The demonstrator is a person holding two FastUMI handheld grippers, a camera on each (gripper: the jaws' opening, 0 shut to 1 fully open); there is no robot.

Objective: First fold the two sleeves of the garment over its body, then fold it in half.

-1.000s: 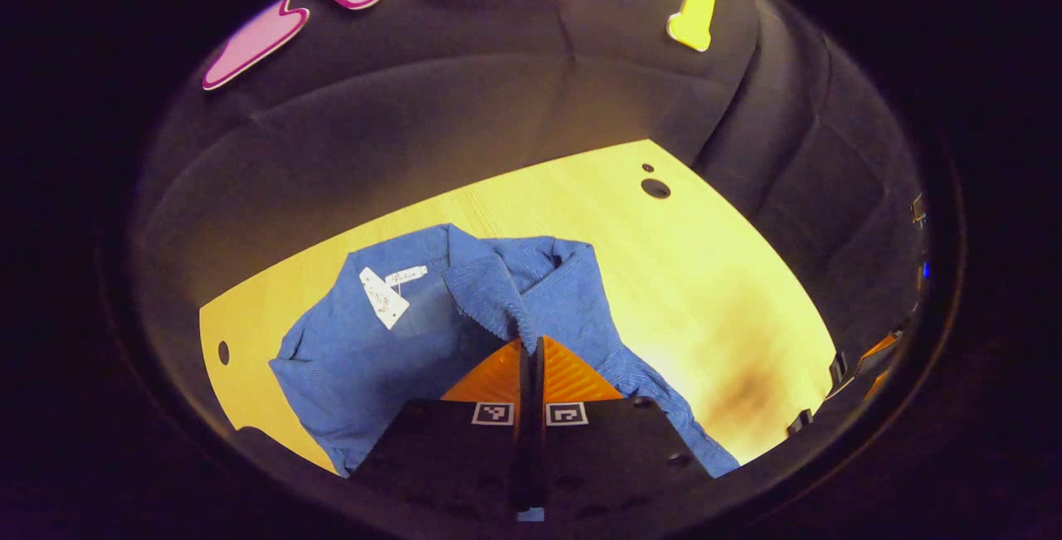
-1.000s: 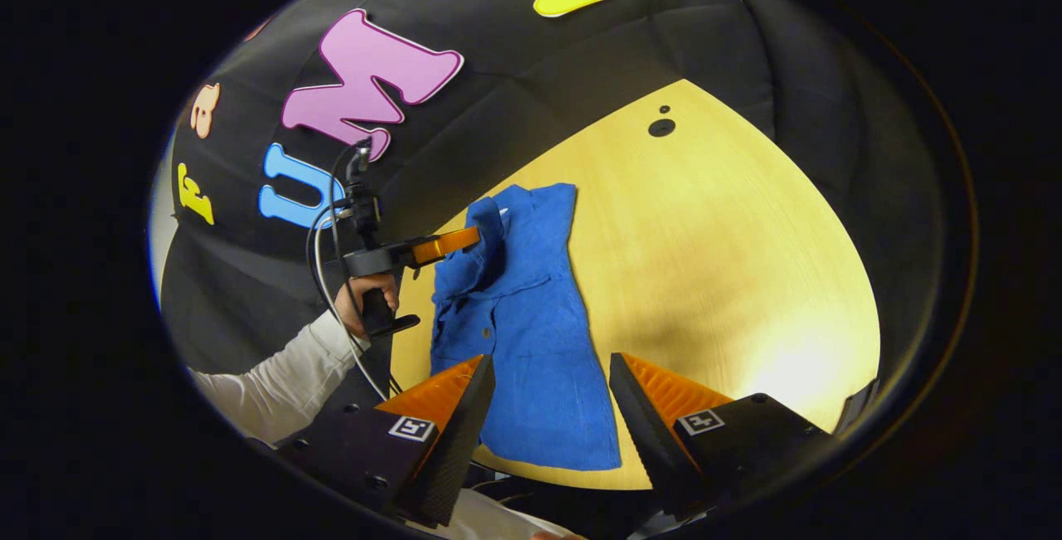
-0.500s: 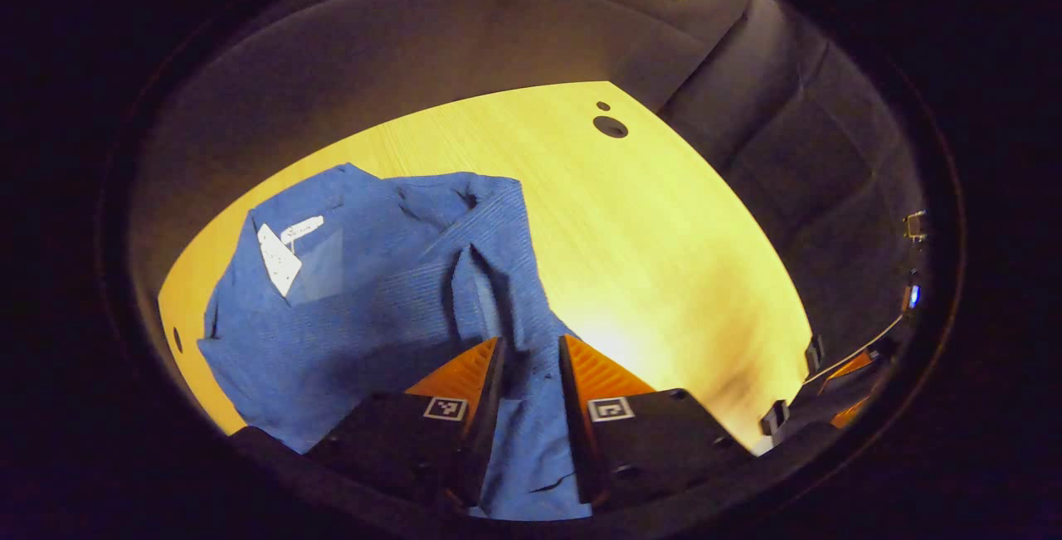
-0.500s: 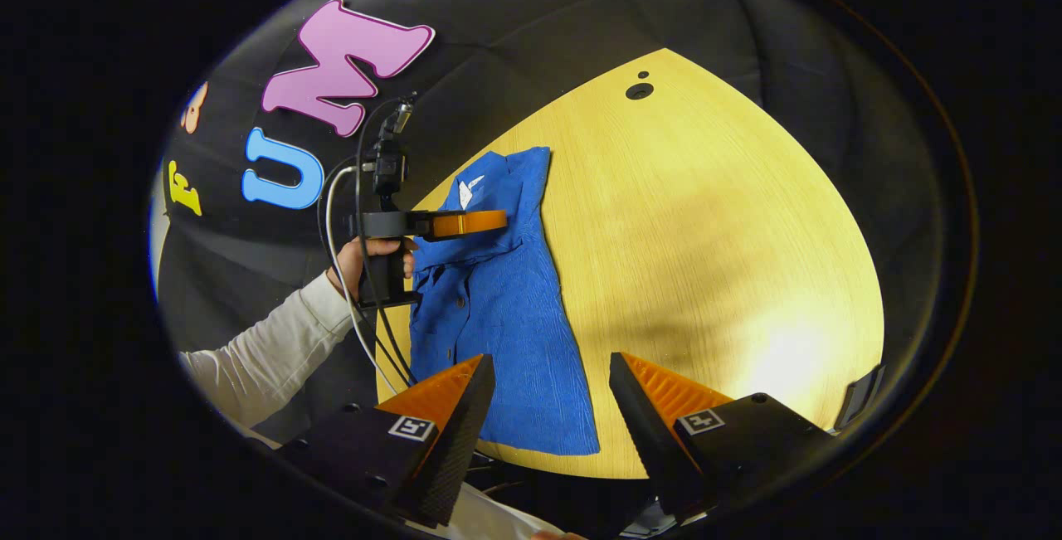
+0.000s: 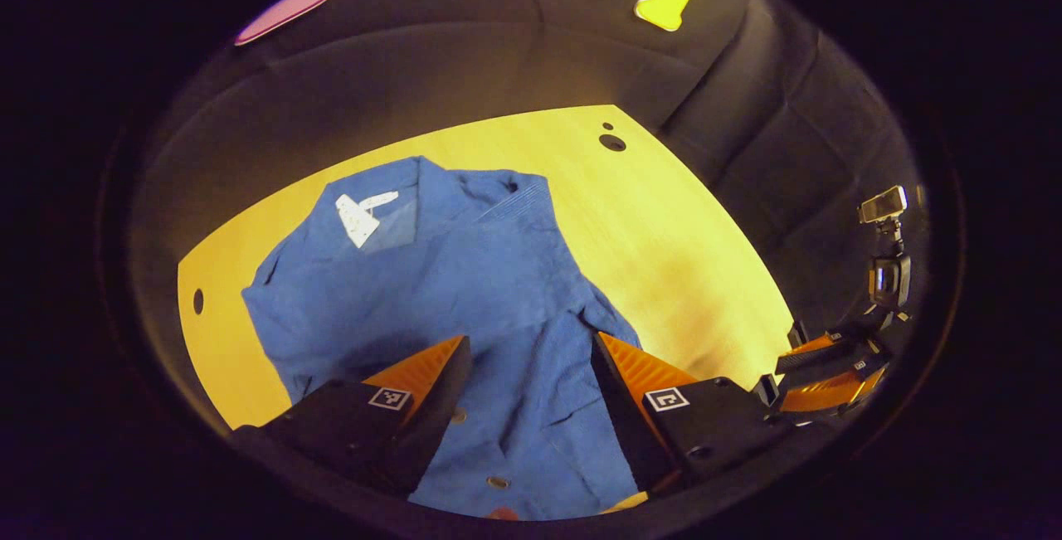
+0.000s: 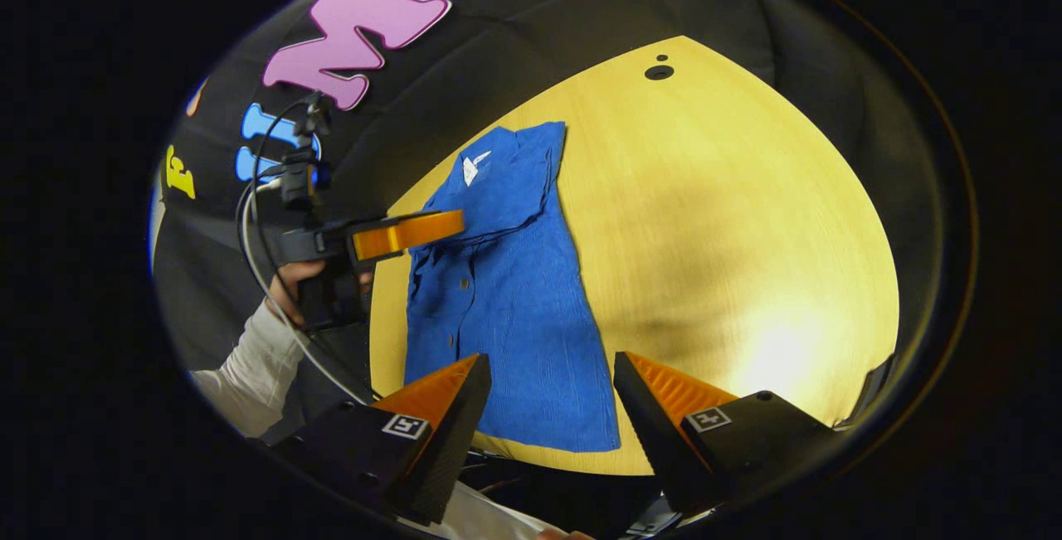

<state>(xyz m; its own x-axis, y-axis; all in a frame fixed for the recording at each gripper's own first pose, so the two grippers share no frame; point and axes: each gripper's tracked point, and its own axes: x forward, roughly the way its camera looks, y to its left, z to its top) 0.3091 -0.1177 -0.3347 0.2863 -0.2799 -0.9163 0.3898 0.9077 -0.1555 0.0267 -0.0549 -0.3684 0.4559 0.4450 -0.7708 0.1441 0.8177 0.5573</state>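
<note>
A blue buttoned shirt (image 6: 506, 291) lies flat on the yellow wooden table (image 6: 730, 216), collar at the far end with a white tag (image 5: 357, 221) showing. Both sleeves lie folded over its body. My left gripper (image 5: 529, 349) hangs open just above the shirt's (image 5: 465, 291) middle, nothing between its orange fingers. In the right gripper view that left gripper (image 6: 406, 231) is held by a hand at the shirt's left edge. My right gripper (image 6: 552, 370) stands open over the shirt's near hem, apart from the cloth. It also appears as the right gripper (image 5: 830, 370) at the table's right edge.
The table's right half is bare wood, with two small dark holes (image 6: 660, 71) near its far edge and another hole (image 5: 197, 301) at the left. A white sleeve (image 6: 241, 374) and a cable (image 6: 257, 250) run behind the left gripper. Black cloth walls close in all around.
My left gripper let go of the sleeve, opened wide and drew back toward the shirt's left side. The sleeve now lies flat on the body. My right gripper barely moved.
</note>
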